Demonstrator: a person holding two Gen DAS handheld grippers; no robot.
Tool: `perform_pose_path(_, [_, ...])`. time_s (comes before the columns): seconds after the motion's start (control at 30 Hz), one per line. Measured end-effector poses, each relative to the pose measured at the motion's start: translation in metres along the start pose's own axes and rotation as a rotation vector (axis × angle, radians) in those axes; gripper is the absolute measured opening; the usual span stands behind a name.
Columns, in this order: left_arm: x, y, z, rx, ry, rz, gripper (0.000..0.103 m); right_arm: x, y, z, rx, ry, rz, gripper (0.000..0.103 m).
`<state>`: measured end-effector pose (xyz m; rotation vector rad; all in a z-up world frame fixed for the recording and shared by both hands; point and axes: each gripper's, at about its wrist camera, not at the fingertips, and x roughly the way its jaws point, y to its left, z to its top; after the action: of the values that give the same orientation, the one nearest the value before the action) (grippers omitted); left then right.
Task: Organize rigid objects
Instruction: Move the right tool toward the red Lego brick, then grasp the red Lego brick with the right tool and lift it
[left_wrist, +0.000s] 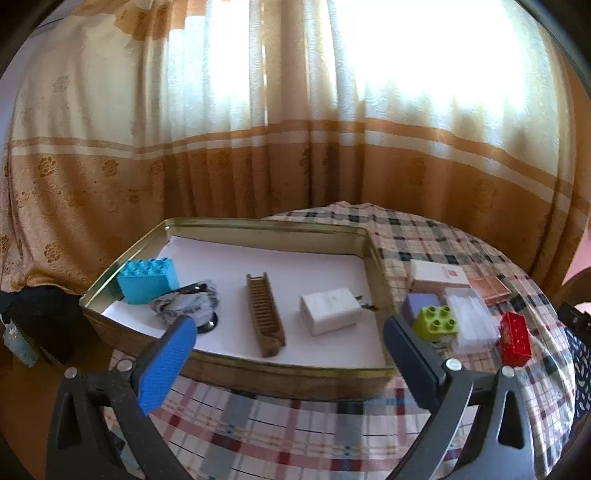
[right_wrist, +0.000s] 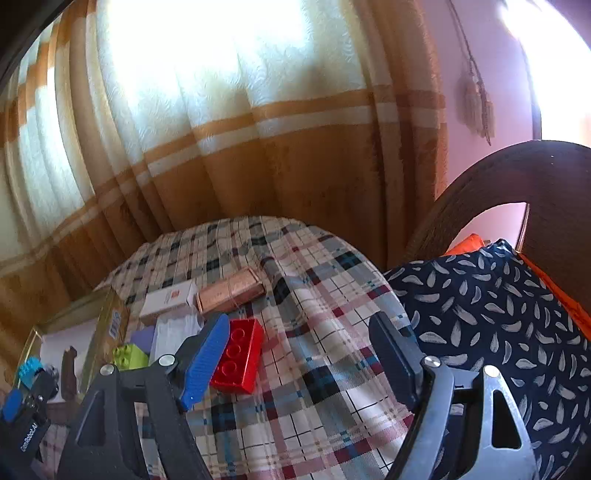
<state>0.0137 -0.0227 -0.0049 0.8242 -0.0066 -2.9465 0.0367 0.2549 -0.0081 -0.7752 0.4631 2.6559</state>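
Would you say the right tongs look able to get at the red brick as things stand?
Probably yes: the right tongs stand open and empty, and the red brick lies flat on the checked cloth just beside the blue finger, its top and near side uncovered.

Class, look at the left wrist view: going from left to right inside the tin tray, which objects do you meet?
Blue toy brick → patterned cloth scrunchie → brown comb → white plug charger.

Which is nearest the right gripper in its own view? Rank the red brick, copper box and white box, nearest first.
From the right gripper:
1. red brick, beside its left finger.
2. copper box, farther back on the cloth.
3. white box, back and left, near the tin.
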Motion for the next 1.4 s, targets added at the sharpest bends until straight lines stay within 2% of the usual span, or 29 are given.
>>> perform_pose_path(0.13, [-0.004, -0.018, -0.003, 0.043, 0.007, -0.043, 0.102, 0.004, 0.011, -0.001, -0.062, 0.033, 0.027, 0.08])
perform_pose_path(0.3, [-0.01, -0.037, -0.004, 0.107, -0.016, -0.045, 0.102, 0.014, 0.03, -0.002, -0.138, 0.074, 0.054, 0.079])
perform_pose_path(0.47, [-0.011, -0.045, -0.004, 0.149, -0.018, -0.037, 0.102, 0.032, 0.045, -0.005, -0.202, 0.155, 0.056, 0.065])
perform_pose_path(0.7, [-0.005, -0.046, -0.004, 0.147, 0.011, -0.025, 0.102, 0.052, 0.049, -0.007, -0.214, 0.243, 0.048, 0.065])
perform_pose_path(0.77, [-0.005, -0.047, -0.004, 0.154, 0.01, -0.026, 0.102, 0.06, 0.054, -0.008, -0.229, 0.274, 0.033, 0.056])
perform_pose_path(0.87, [-0.004, -0.047, -0.004, 0.155, 0.013, -0.028, 0.102, 0.07, 0.057, -0.011, -0.244, 0.315, 0.017, 0.051])
perform_pose_path(1.0, [-0.003, -0.048, -0.004, 0.155, 0.023, -0.028, 0.102, 0.07, 0.057, -0.01, -0.246, 0.313, 0.02, 0.046])
perform_pose_path(1.07, [-0.003, -0.048, -0.005, 0.159, 0.023, -0.033, 0.102, 0.069, 0.056, -0.01, -0.241, 0.311, 0.029, 0.034])
perform_pose_path(1.23, [-0.007, -0.055, -0.006, 0.191, 0.007, -0.064, 0.102, 0.064, 0.042, -0.008, -0.151, 0.287, 0.071, 0.034])
perform_pose_path(1.33, [-0.009, -0.06, -0.004, 0.208, -0.001, -0.098, 0.101, 0.05, 0.036, -0.005, -0.106, 0.214, 0.087, 0.034])
perform_pose_path(1.4, [-0.013, -0.063, 0.0, 0.2, -0.027, -0.15, 0.099, 0.039, 0.034, -0.003, -0.091, 0.157, 0.091, 0.034])
